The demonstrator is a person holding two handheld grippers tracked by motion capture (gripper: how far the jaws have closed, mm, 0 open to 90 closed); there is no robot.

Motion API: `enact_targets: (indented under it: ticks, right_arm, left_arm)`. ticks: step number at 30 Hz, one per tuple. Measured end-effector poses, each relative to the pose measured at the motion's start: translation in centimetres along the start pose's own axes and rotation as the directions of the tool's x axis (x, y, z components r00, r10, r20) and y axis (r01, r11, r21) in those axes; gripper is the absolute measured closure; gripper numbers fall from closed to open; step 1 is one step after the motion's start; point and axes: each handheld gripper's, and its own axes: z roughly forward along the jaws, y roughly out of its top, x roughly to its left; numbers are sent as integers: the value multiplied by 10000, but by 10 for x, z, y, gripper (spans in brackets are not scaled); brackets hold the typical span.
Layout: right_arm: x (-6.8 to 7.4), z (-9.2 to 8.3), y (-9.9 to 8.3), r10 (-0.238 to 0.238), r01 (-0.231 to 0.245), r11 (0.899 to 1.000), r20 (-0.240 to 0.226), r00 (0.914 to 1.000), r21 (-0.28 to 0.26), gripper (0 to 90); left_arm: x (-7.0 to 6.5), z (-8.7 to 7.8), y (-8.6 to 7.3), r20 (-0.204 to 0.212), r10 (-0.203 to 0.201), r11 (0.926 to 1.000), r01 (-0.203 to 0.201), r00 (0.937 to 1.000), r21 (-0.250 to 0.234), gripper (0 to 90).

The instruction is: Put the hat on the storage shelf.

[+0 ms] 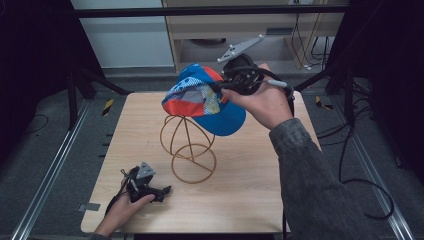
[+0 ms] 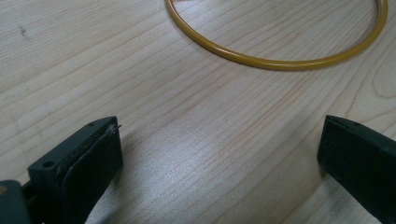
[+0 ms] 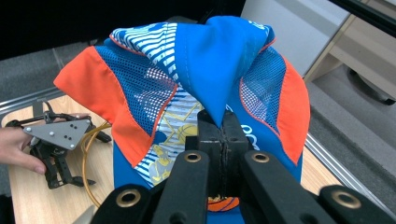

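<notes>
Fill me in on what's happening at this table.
A person's right gripper is shut on the crown fabric of a blue and orange cap, holding it in the air just above a yellow wire hat stand on the wooden table. The left gripper rests open on the table near the stand's base ring.

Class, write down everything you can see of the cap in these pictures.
The cap is a soft fabric baseball cap with blue panels, orange side panels, mesh sections and a white-and-blue striped print with yellow marks. Its blue brim points toward the person, tilted down. It hangs in the air just above the yellow wire stand; whether they touch cannot be told. The right claw is shut on a pinched fold of its blue cloth.
</notes>
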Motion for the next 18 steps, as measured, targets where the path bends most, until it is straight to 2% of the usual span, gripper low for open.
enact_targets:
  ticks: [5, 18]
  right_arm:
    - [4, 12, 9, -148, 150, 9997, -108, 9998, 200, 900]
    - [15, 15, 23, -446, 455, 9986, -316, 9985, 280, 900]
  left_arm:
    - [0, 0, 0, -4, 33, 10000, -33, 10000, 11, 0]
    - [0, 0, 0, -14, 10, 10000, -10, 10000, -6, 0]
